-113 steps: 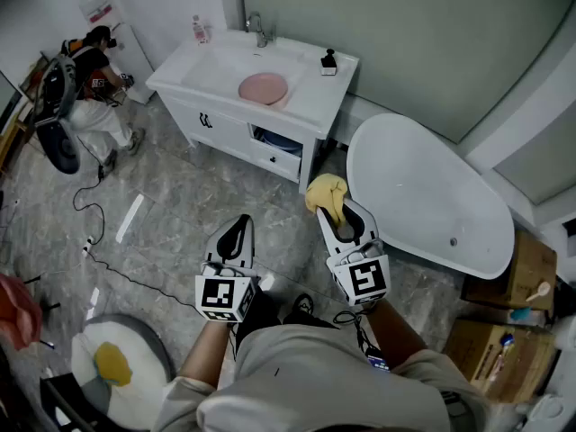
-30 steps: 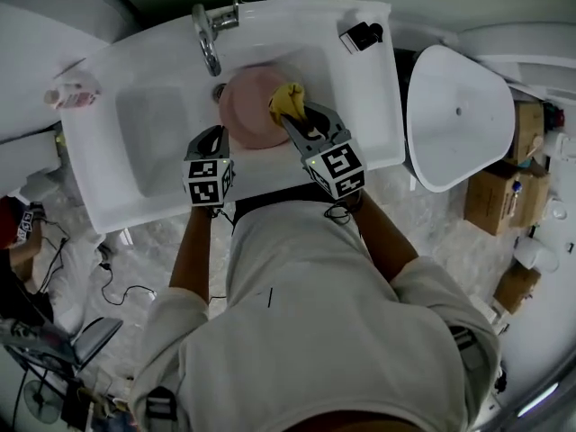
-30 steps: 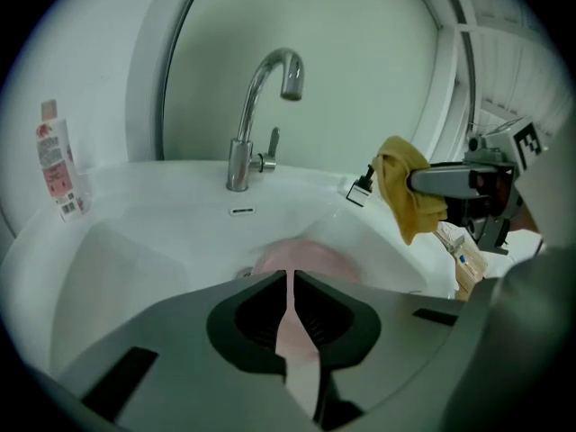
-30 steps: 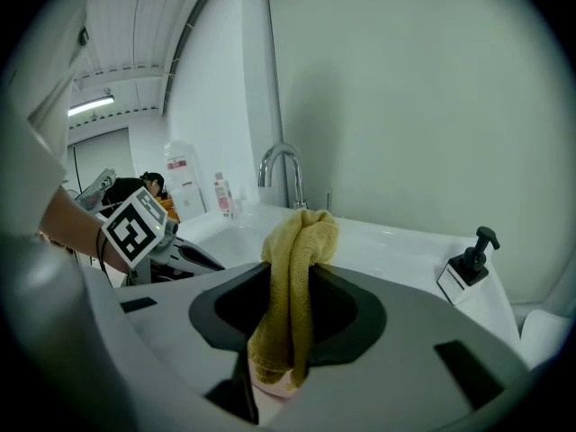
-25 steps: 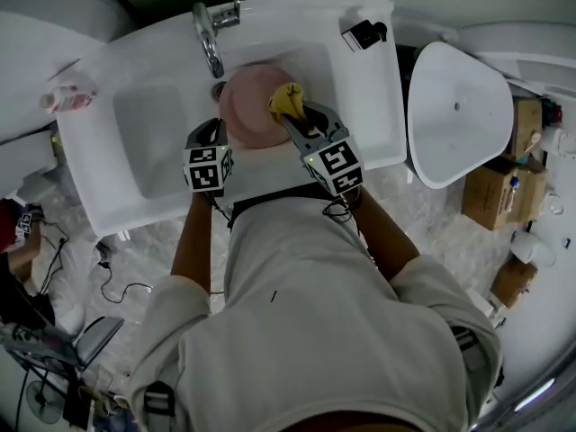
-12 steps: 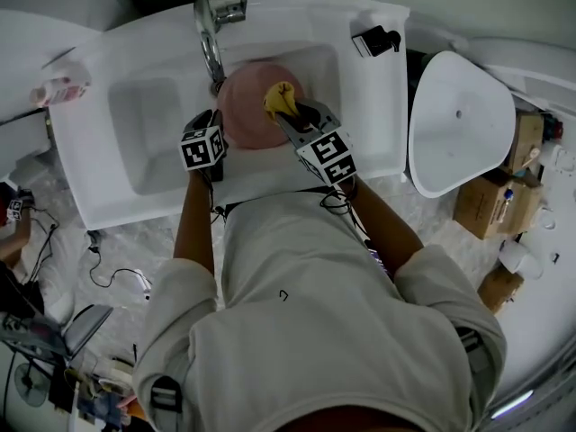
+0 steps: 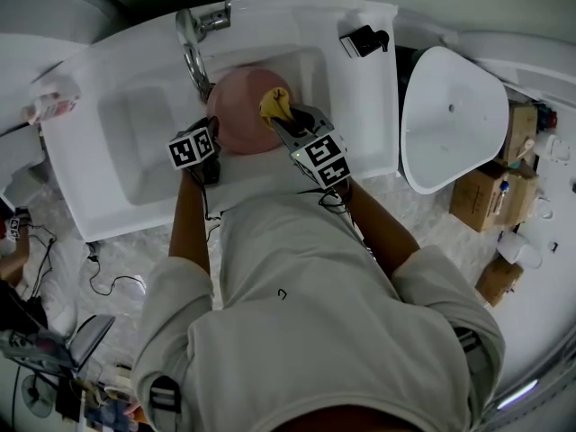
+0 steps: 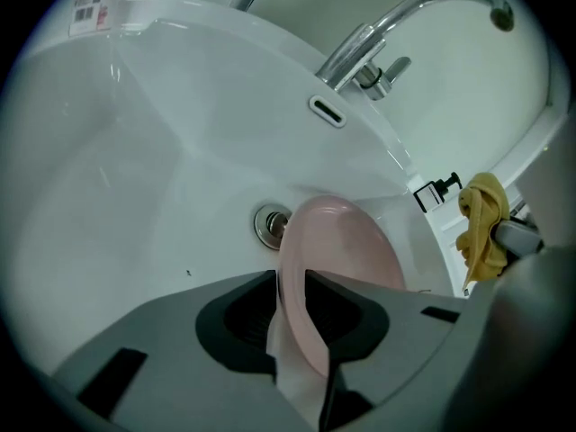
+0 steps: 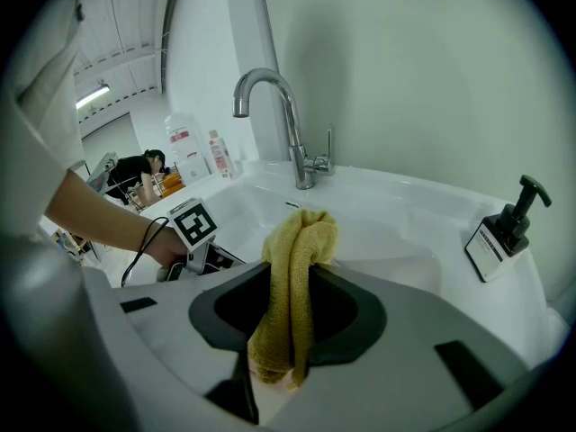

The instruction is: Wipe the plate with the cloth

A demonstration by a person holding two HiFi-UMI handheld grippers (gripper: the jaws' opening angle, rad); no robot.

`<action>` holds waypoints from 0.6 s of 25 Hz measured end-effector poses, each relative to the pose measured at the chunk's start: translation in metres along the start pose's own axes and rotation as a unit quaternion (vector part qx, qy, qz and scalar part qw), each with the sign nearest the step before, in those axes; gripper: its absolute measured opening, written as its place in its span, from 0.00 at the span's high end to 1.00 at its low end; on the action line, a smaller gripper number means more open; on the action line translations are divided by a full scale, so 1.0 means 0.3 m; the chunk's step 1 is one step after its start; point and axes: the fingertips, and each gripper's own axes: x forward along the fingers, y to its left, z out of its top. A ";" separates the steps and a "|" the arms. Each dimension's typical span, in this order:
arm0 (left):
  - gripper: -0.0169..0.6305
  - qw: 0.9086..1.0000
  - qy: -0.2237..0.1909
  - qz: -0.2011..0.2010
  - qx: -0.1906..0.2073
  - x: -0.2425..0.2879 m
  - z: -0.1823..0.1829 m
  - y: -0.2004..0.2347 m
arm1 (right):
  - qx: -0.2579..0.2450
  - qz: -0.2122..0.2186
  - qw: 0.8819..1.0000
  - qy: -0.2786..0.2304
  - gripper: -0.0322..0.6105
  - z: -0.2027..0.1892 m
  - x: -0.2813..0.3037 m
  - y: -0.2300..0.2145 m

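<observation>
A pink plate [image 7: 236, 115] lies in the white basin [image 7: 135, 142], tilted up at its near edge. My left gripper [image 7: 209, 140] is shut on that near rim; in the left gripper view the plate [image 8: 346, 255] stands edge-on between the jaws of the left gripper [image 8: 292, 282]. My right gripper [image 7: 281, 120] is shut on a yellow cloth [image 7: 273, 103], which hangs over the plate's right part. In the right gripper view the cloth [image 9: 292, 286] droops between the jaws of the right gripper [image 9: 292, 277]. Whether cloth and plate touch I cannot tell.
A chrome faucet [image 7: 191, 43] arches over the basin, above the drain [image 8: 270, 225]. A black soap dispenser [image 7: 362, 39] stands at the counter's back right, a small bottle [image 7: 49, 106] at its left. A white bathtub [image 7: 450, 115] and cardboard boxes [image 7: 493, 187] lie to the right.
The person has walked up to the sink. The left gripper reached the plate's near rim and shut on it. The right gripper carried the cloth over the plate.
</observation>
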 end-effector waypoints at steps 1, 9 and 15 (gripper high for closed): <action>0.82 1.000 0.006 -0.002 -0.005 0.009 -0.008 -0.001 | 0.001 -0.001 1.000 0.001 0.77 0.000 0.001 -0.003; 0.91 1.000 -0.004 0.006 -0.026 0.000 -0.003 0.017 | 0.006 -0.007 1.000 -0.004 0.77 0.012 0.000 -0.018; 0.91 0.999 -0.030 0.023 -0.005 -0.069 0.035 0.000 | 0.013 -0.006 1.000 -0.009 0.77 0.006 -0.011 -0.006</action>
